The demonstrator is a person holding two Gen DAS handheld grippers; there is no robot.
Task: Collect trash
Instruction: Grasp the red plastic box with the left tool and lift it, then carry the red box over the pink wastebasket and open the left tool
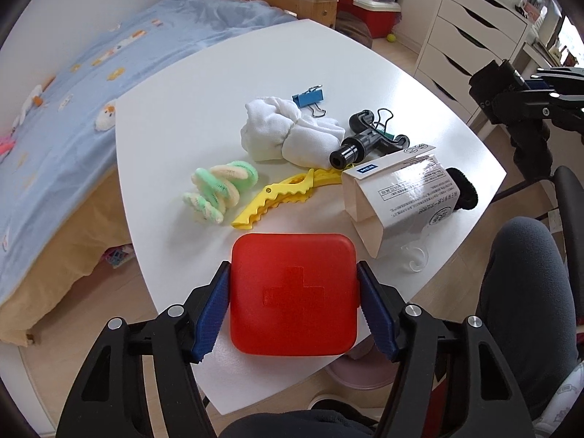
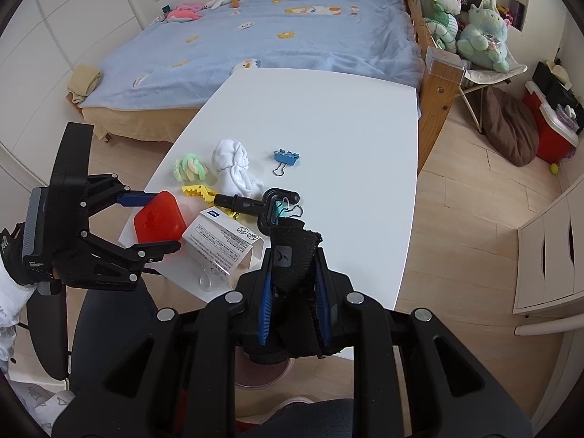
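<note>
My left gripper (image 1: 293, 295) is shut on a red square case with an embossed cross (image 1: 294, 294), held at the near edge of the white table (image 1: 189, 84); the case also shows in the right wrist view (image 2: 158, 221). My right gripper (image 2: 292, 284) is shut on a black fabric piece with a grey tag (image 2: 292, 255) above the table's near edge. An empty white product package (image 1: 398, 197) lies on the table just right of the case; it also shows in the right wrist view (image 2: 222, 244).
On the table lie a white cloth bundle (image 1: 288, 135), a green-and-cream fuzzy coil (image 1: 219, 189), a yellow toothed clip (image 1: 277, 197), a blue binder clip (image 1: 310, 100), a black plastic tool (image 1: 365, 142) and a black fuzzy item (image 1: 463, 188). A bed (image 1: 73, 84) stands left, white drawers (image 1: 471, 25) right.
</note>
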